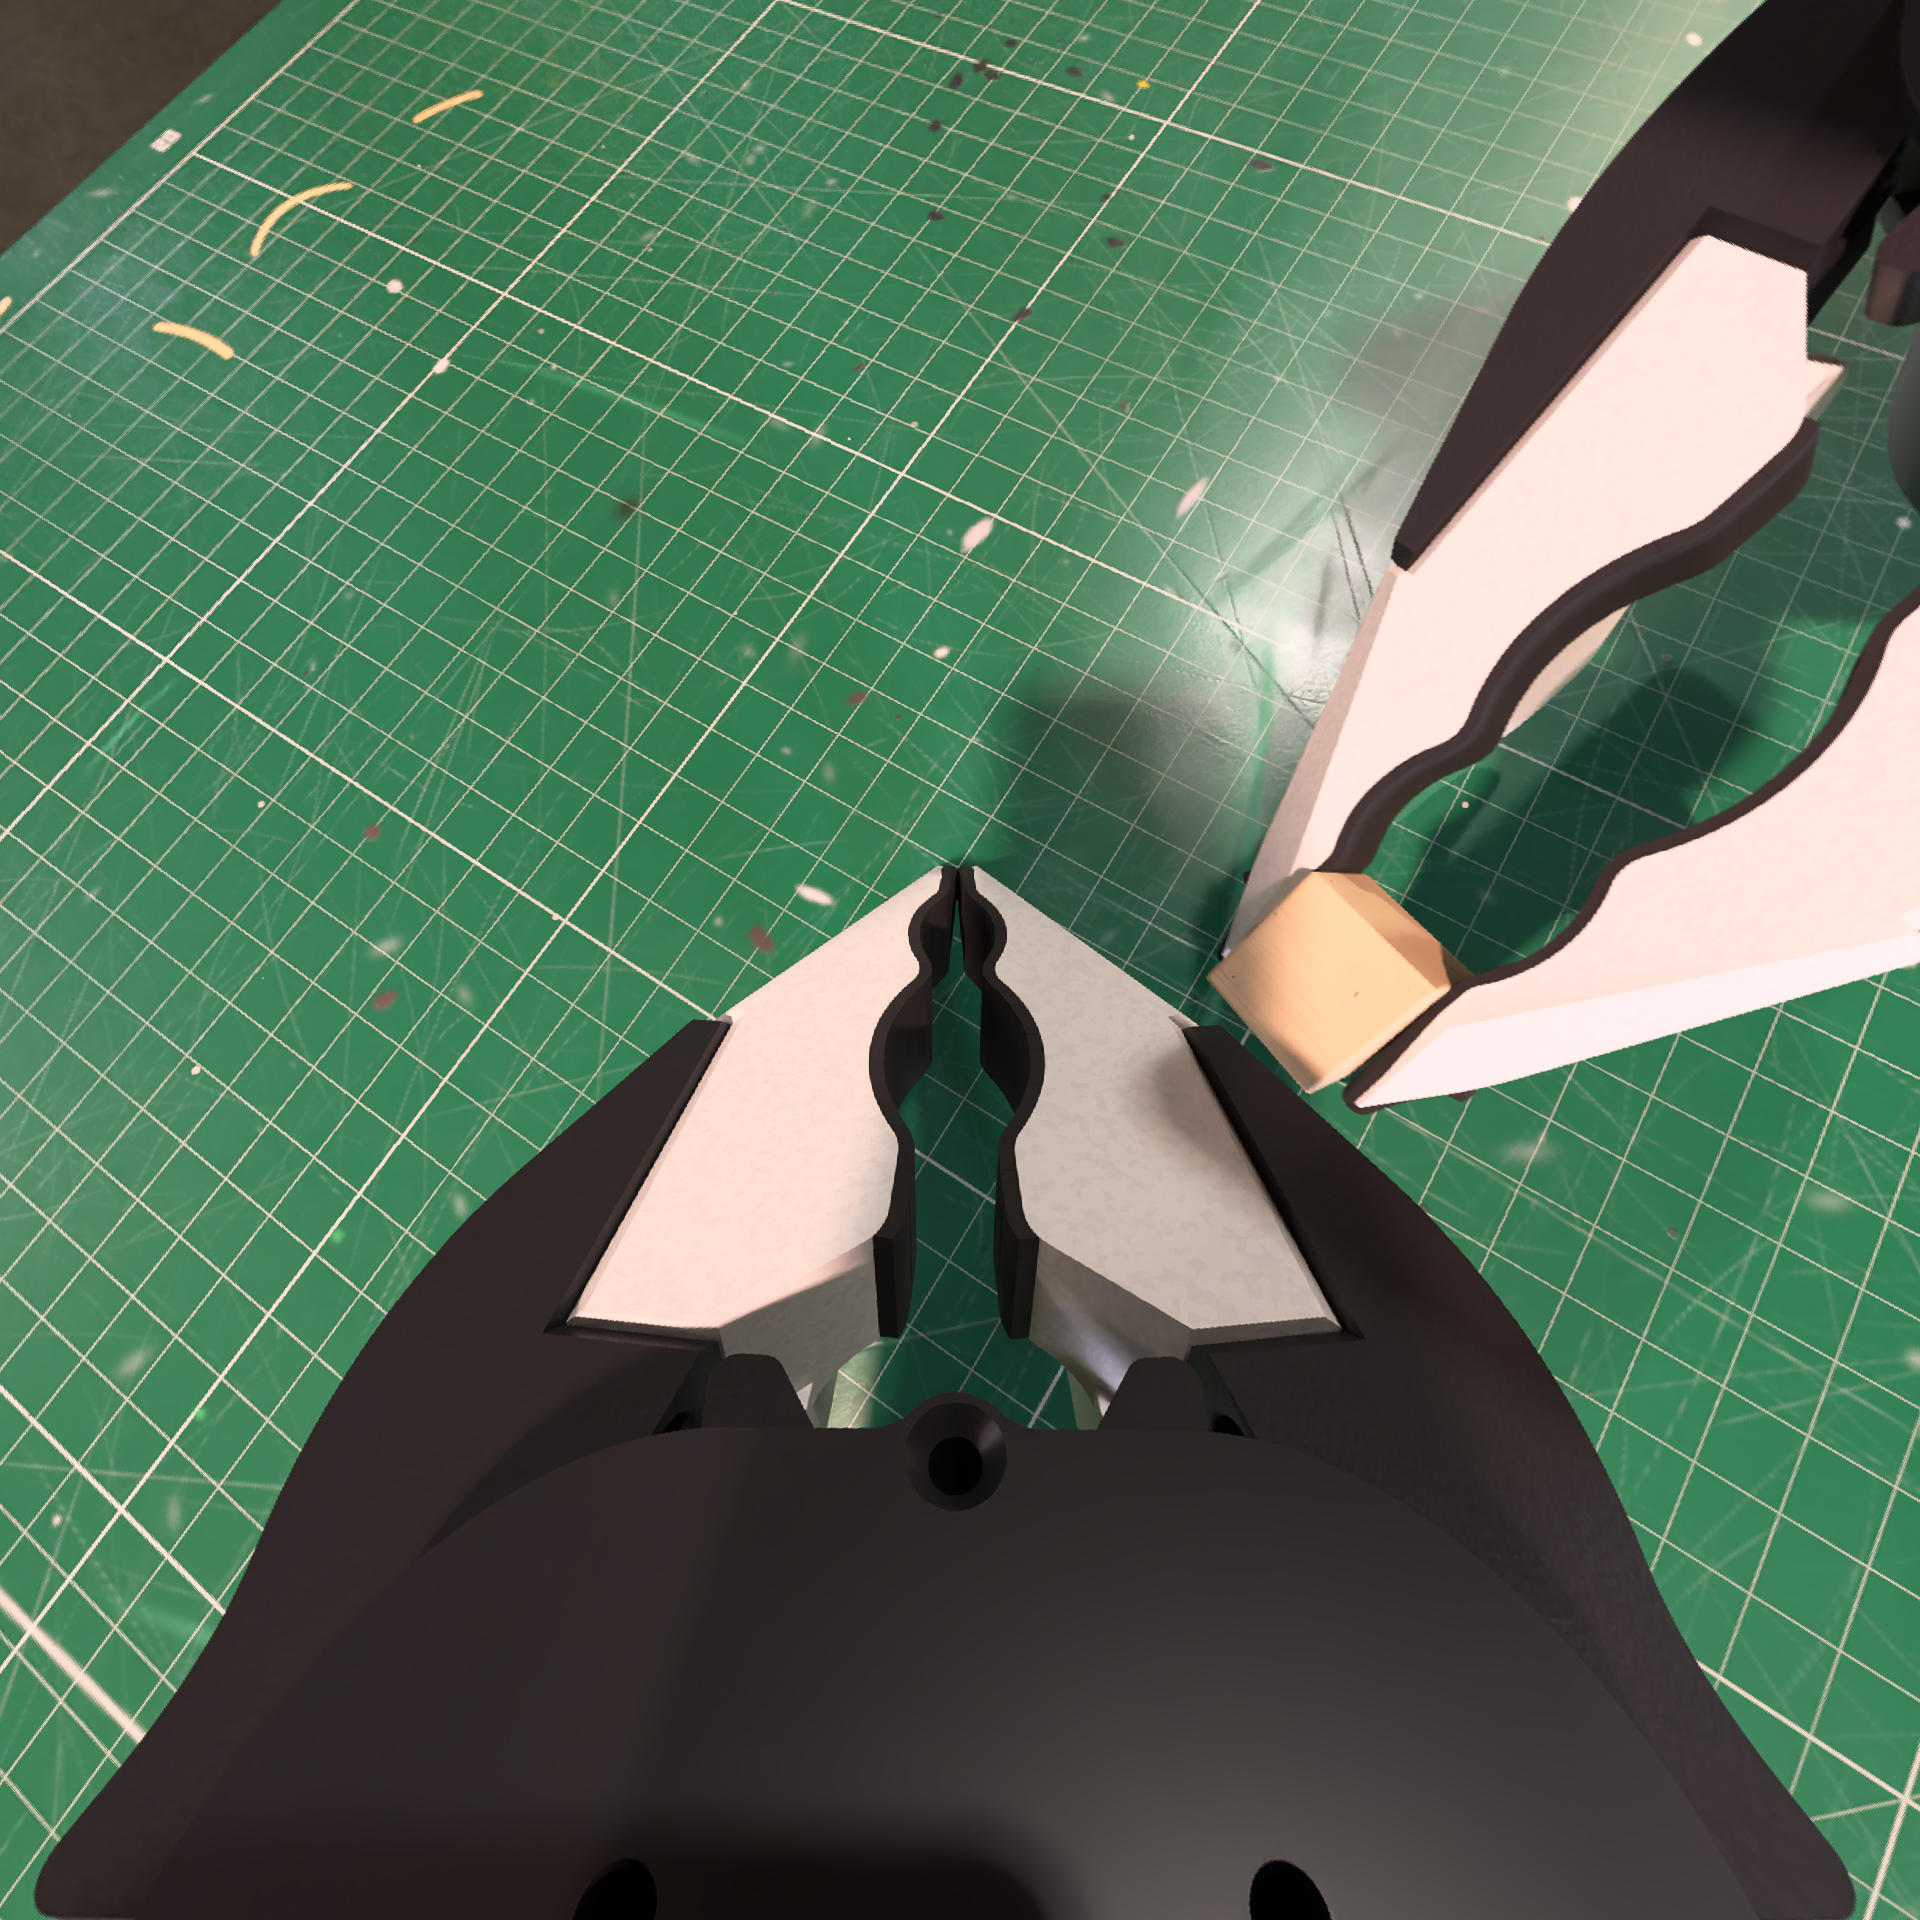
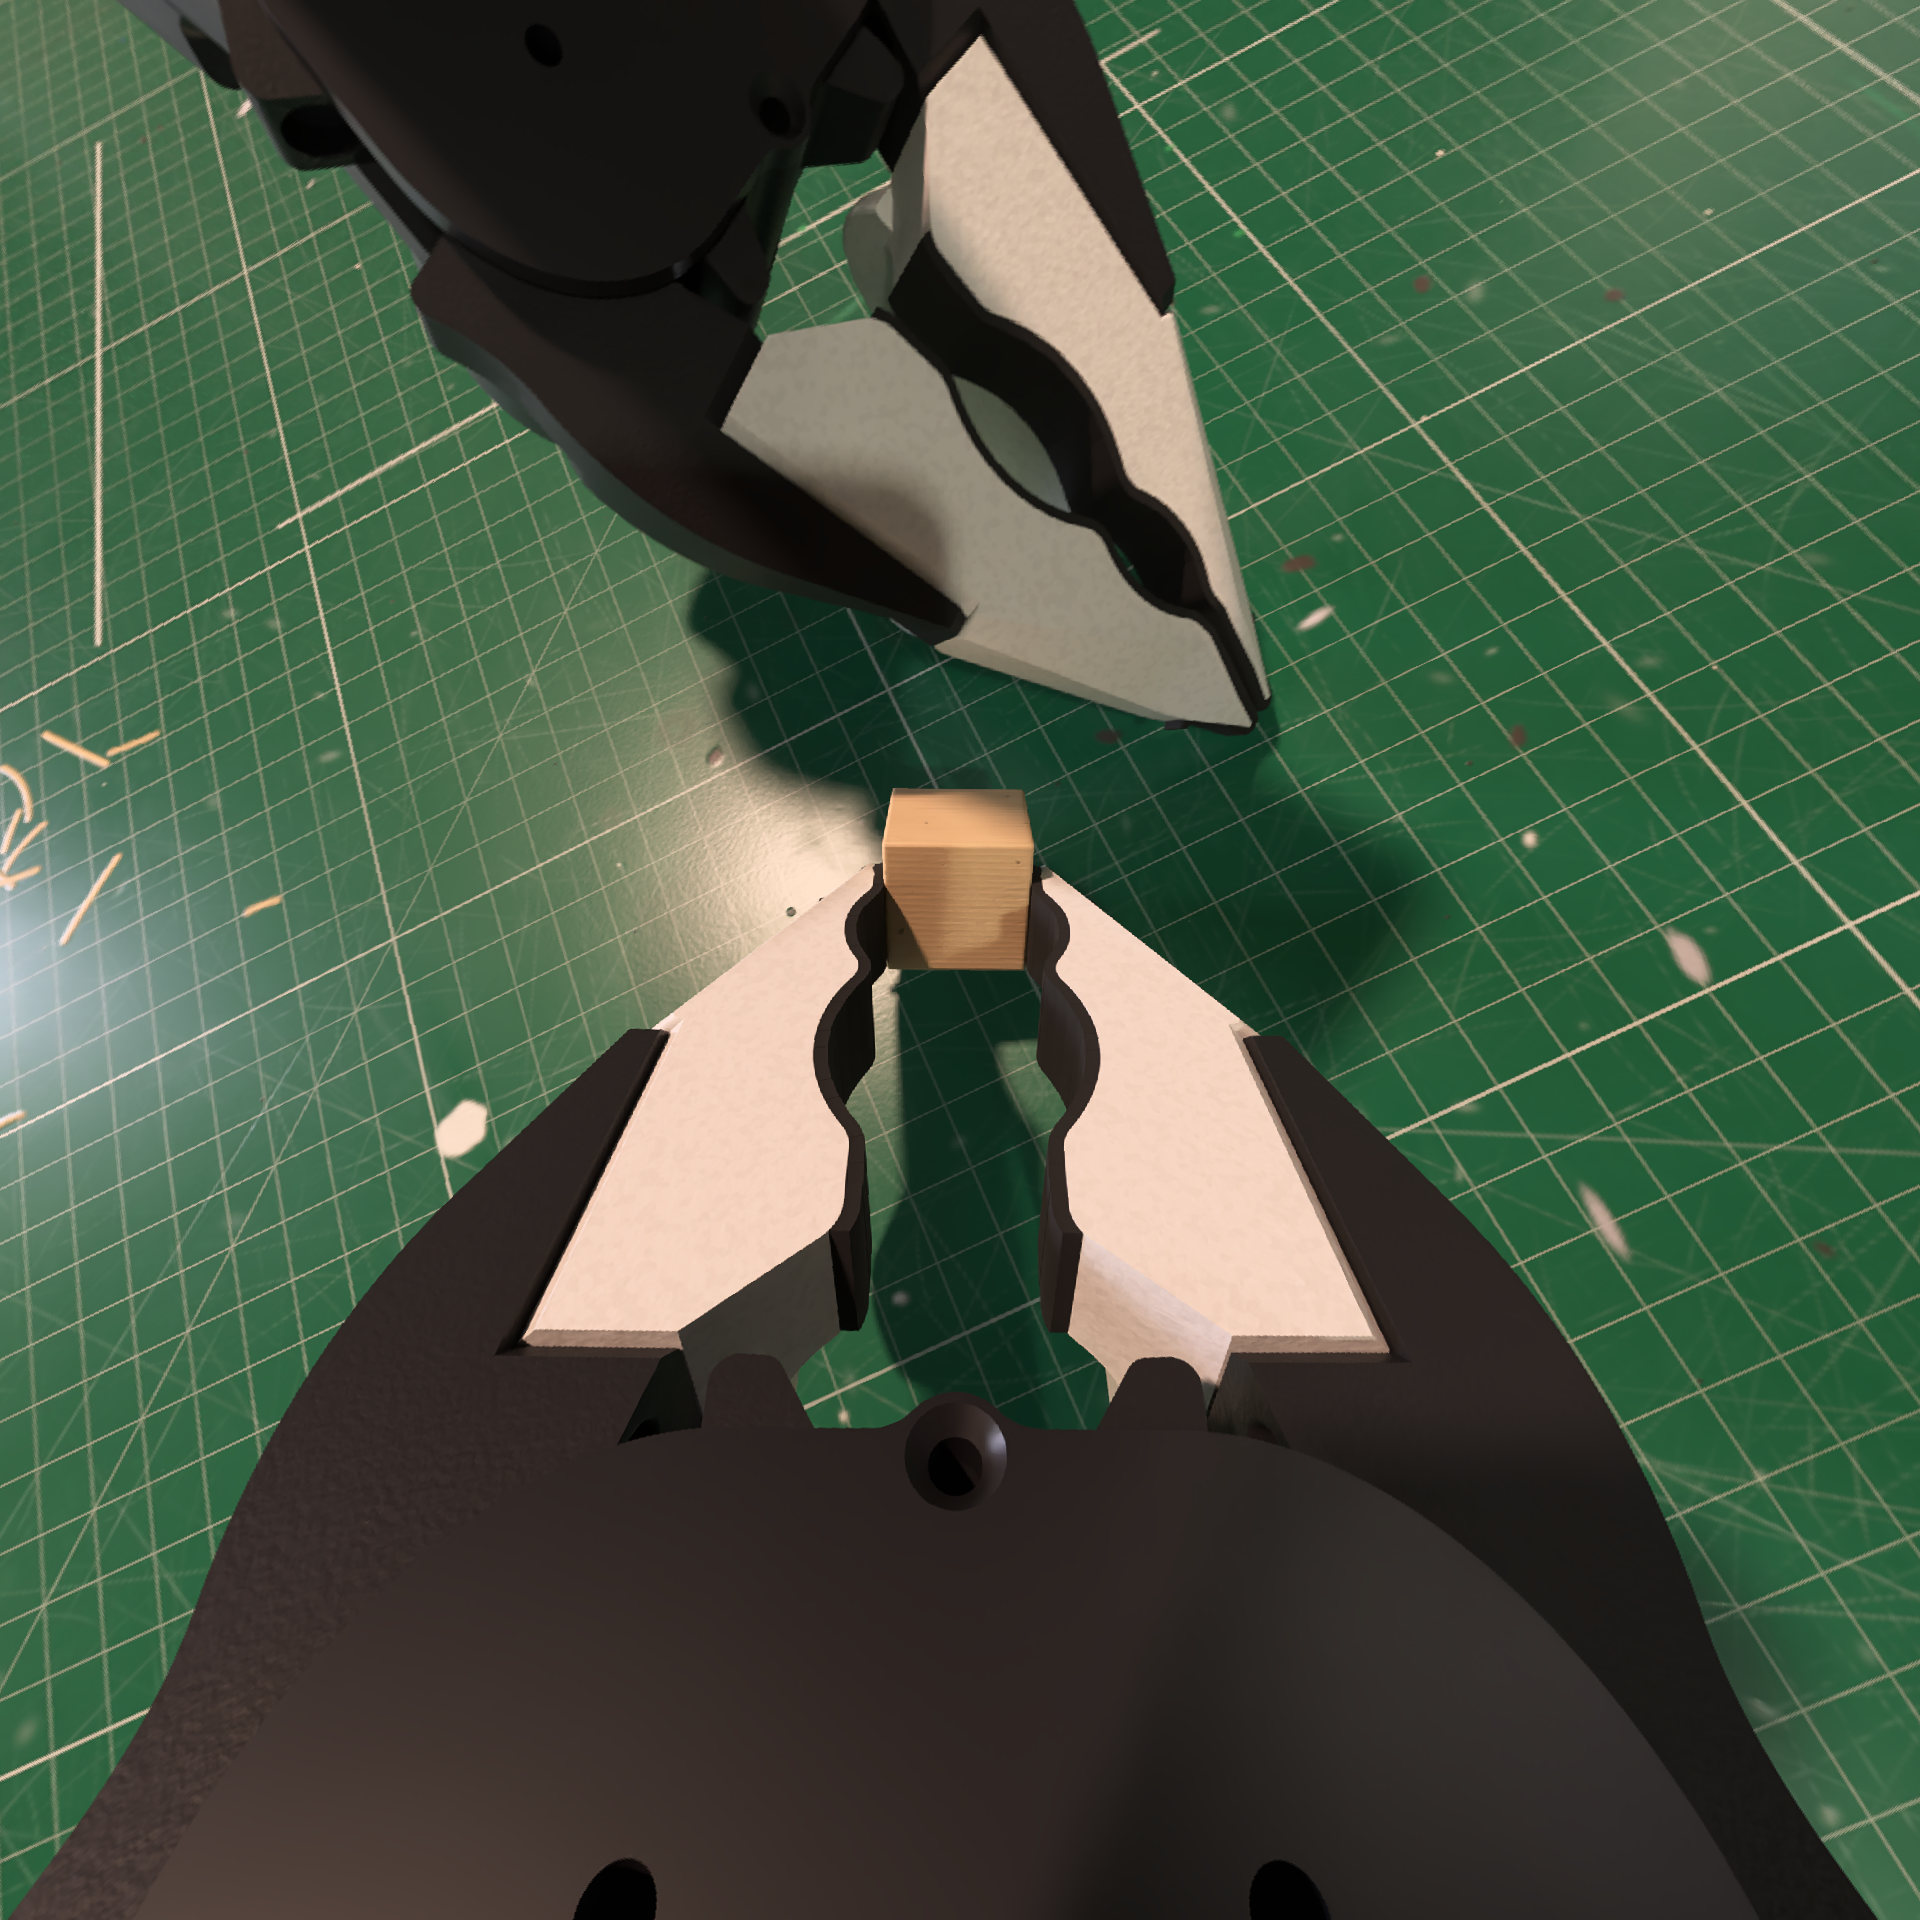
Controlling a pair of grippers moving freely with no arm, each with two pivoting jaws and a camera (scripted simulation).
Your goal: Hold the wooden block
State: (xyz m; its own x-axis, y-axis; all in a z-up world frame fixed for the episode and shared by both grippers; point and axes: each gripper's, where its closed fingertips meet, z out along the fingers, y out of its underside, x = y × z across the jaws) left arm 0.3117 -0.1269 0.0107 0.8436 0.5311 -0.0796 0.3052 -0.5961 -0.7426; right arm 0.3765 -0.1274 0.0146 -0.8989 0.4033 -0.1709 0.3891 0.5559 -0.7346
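The wooden block (image 2: 958, 883) is a small pale cube. My right gripper (image 2: 956, 883) is shut on it, the block pinched between its two fingertips just above the green mat. In the left wrist view the block (image 1: 1330, 977) shows at the right, between the right gripper's (image 1: 1340, 987) white fingers. My left gripper (image 1: 957, 875) is shut and empty, its tips touching, a short way left of the block. It also shows in the right wrist view (image 2: 1242, 707), beyond the block and pointing down at the mat.
A green cutting mat (image 1: 520, 520) with a white grid covers the whole surface. Small orange shavings (image 1: 301, 208) and pale and dark specks lie scattered on it. The mat's dark edge (image 1: 62, 104) runs along the far left.
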